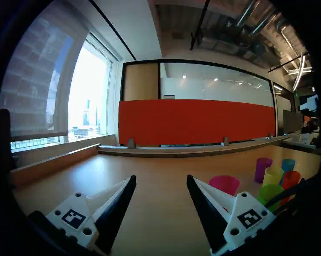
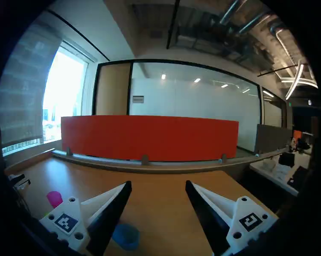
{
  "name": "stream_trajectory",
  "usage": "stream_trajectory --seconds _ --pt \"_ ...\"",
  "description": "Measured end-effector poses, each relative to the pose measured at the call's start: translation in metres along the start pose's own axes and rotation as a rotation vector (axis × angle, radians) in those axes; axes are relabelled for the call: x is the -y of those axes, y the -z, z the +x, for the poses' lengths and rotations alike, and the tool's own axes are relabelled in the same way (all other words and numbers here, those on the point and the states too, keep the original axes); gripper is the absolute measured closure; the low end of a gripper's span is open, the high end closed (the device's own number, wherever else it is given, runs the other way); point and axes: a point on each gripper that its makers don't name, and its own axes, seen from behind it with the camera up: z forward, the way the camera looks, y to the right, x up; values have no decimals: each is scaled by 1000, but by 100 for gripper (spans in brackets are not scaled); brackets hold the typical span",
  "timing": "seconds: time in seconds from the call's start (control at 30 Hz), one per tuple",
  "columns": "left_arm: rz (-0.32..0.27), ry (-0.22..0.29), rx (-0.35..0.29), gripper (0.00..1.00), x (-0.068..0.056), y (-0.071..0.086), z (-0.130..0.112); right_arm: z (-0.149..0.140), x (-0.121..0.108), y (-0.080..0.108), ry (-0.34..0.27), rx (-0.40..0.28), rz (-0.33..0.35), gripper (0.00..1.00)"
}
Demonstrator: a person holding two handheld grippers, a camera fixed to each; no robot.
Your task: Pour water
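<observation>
Here, the left gripper (image 1: 161,179) points out across the smooth, pale wooden table top (image 1: 160,162), its two black wedge-shaped fingers (image 1: 118,209) spread wide with nothing between them. Each finger is fixed to a white plastic mount (image 1: 75,217) that bears a square black-and-white marker. Just beyond the right-hand finger stands a translucent pink plastic cup (image 1: 224,184), round-rimmed and partly hidden by that finger. Farther right a tight cluster of similar tapered cups stands on the same table: a purple cup (image 1: 262,168), a yellow cup (image 1: 273,176), a blue cup (image 1: 288,164), a red cup (image 1: 291,178) and a green cup (image 1: 269,193), so close that they overlap in the left gripper view. Along the far edge of the table runs a flat, matte orange-red partition panel (image 1: 194,121), with a frosted glass wall (image 1: 216,83) behind it and a bright tall window (image 1: 88,98) to the left. The right gripper (image 2: 158,183) is likewise held apart, its jaws gaping over bare wood and gripping nothing. In the right gripper view, a small round magenta cup (image 2: 54,198) stands on the table beyond the left-hand mount, and a glossy blue plastic cup (image 2: 126,236) sits low and near, its rim partly covered by the left-hand finger.
</observation>
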Motion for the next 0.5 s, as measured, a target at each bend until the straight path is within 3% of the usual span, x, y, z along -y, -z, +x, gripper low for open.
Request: stream_trajectory --seconds 0.5 --pt "-1 -3 -2 10 -1 -1 -3 23 -15 2 -22 -65 -9 2"
